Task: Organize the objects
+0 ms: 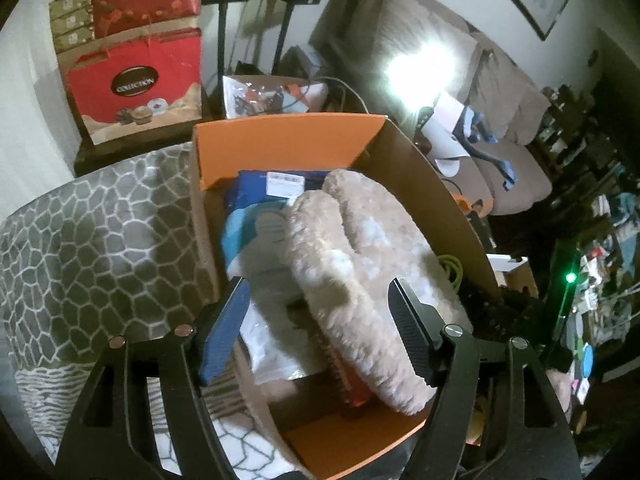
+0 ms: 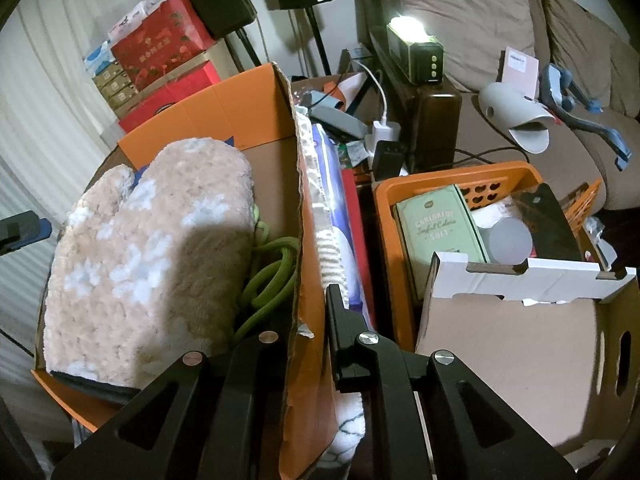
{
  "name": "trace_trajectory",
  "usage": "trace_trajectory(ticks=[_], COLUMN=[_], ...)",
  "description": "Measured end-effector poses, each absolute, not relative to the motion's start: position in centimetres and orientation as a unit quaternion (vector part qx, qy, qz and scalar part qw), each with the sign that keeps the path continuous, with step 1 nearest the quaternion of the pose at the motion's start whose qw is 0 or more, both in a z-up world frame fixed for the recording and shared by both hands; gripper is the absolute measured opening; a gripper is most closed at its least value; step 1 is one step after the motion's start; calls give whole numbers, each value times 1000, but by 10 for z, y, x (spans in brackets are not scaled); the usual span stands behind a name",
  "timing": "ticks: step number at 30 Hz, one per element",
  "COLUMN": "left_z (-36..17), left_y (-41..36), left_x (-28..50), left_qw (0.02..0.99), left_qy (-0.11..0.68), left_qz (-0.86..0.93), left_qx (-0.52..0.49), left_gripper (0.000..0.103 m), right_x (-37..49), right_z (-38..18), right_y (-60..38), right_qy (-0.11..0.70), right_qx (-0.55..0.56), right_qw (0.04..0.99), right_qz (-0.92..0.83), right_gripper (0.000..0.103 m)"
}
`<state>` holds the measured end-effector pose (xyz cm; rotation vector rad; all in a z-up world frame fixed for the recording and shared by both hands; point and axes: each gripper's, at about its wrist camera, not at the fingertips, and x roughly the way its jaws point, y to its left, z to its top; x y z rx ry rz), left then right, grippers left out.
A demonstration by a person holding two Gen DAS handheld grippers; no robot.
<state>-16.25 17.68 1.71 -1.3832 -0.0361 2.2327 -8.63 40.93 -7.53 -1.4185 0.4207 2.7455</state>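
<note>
An orange cardboard box (image 1: 280,144) holds a pair of fluffy beige slippers (image 1: 360,264), lying on a blue and white packet (image 1: 256,216). My left gripper (image 1: 316,328) is open, its fingers straddling the heel end of the slippers just above the box. In the right wrist view the slippers (image 2: 152,256) fill the box beside a green cord (image 2: 268,280). My right gripper (image 2: 308,328) is shut on the box's right wall (image 2: 298,216), one finger inside and one outside.
A grey patterned blanket (image 1: 96,248) lies left of the box. Red gift boxes (image 1: 136,80) stand behind. An orange basket (image 2: 476,200) with a green tin, a white-flapped carton (image 2: 520,320) and a brown sofa (image 2: 520,40) are on the right.
</note>
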Motion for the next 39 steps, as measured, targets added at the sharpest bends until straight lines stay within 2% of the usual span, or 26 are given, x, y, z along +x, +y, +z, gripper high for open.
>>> trace_trajectory(ticks=[7, 9, 10, 11, 18, 21, 24, 26, 29, 36, 39], left_z=[23, 26, 28, 30, 36, 36, 37, 37, 37, 39, 40], left_y=[154, 144, 138, 130, 98, 89, 81, 76, 71, 58, 53], left_x=[-147, -141, -137, -131, -112, -107, -97, -90, -81, -63, -57], left_qw=[220, 211, 207, 202, 183, 175, 162, 157, 146, 128, 119], left_qy=[-2, -10, -16, -24, -45, -48, -45, -44, -46, -51, -51], left_qz=[852, 861, 866, 873, 883, 885, 892, 895, 897, 902, 905], left_qx=[-475, -462, -455, -442, -430, -428, -419, -415, -414, -409, -404], left_gripper=[70, 78, 88, 89, 89, 91, 93, 95, 95, 95, 102], right_x=[-85, -83, -82, -81, -75, -70, -60, -53, -43, -34, -34], right_z=[-71, -69, -68, -67, -58, -52, -38, -26, -7, 19, 21], right_y=[409, 409, 409, 409, 405, 402, 399, 395, 384, 351, 339], right_qy=[127, 126, 125, 123, 103, 94, 76, 73, 61, 43, 41], right_qx=[-453, -451, -450, -450, -444, -438, -426, -407, -383, -358, -355], right_qw=[20, 25, 28, 30, 46, 58, 83, 85, 78, 47, 36], right_qz=[882, 883, 884, 884, 889, 892, 898, 906, 918, 931, 933], right_gripper=[10, 10, 11, 11, 13, 19, 32, 51, 62, 76, 83])
